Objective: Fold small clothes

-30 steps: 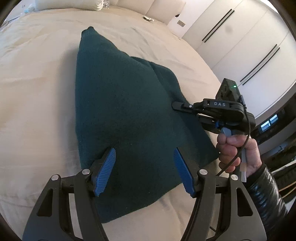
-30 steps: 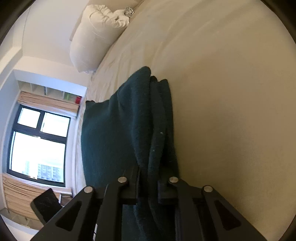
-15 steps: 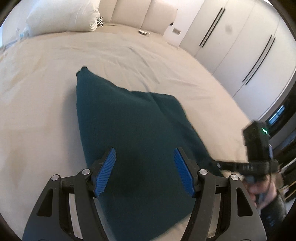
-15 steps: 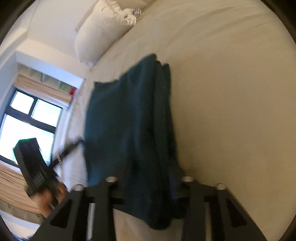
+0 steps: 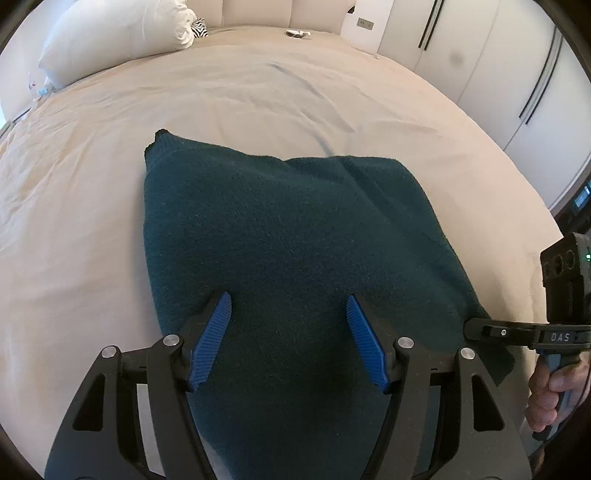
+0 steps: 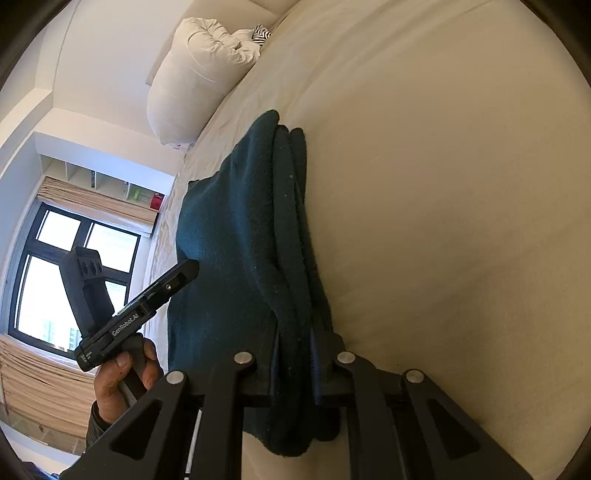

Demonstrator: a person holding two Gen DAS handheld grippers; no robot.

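A dark teal knit garment (image 5: 280,236) lies folded on the beige bed sheet (image 5: 92,177). My left gripper (image 5: 288,339) is open, its blue pads above the garment's near part. My right gripper (image 6: 293,365) is shut on the garment's layered right edge (image 6: 291,258), seen side-on in the right wrist view. In the left wrist view the right gripper (image 5: 476,328) pinches the garment's right near corner, held by a hand (image 5: 554,387). The left gripper body (image 6: 129,310) shows in the right wrist view, beside the garment.
A white pillow (image 5: 118,33) lies at the bed's head. White wardrobe doors (image 5: 517,66) stand on the right. A window (image 6: 66,273) and shelves (image 6: 110,181) are beyond the bed's left side. The bed's near edge is by the right hand.
The right gripper has slid along the garment's right edge to its near corner, loosening and closing again. The left wrist view pulled back and up; the left gripper stayed open.
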